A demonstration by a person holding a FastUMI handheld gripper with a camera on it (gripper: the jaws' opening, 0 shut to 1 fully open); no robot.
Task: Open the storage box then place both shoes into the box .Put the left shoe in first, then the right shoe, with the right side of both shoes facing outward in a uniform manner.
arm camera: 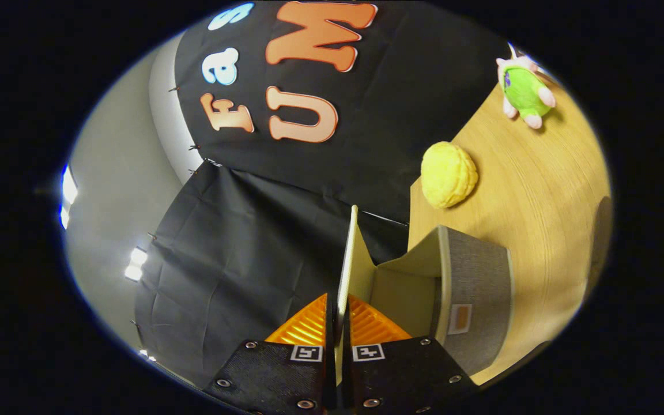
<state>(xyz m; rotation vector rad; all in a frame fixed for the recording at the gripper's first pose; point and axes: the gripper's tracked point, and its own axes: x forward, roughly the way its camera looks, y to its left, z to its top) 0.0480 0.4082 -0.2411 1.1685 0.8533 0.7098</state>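
Observation:
My gripper (338,314) is shut on the thin edge of the storage box lid (348,259), which stands up between my fingers and runs straight ahead of them. The grey fabric storage box (476,288) lies just to the right of the fingers on the wooden table, its cream inside (404,288) showing beneath the raised lid. The view is rolled sharply, so the table runs up the right side. I cannot see inside the box's depth.
A yellow round plush (448,174) rests on the wooden table (539,202) beyond the box. A green and pink plush toy (523,92) lies further along the table. Black booth cloth (240,259) hangs beyond and left of the fingers.

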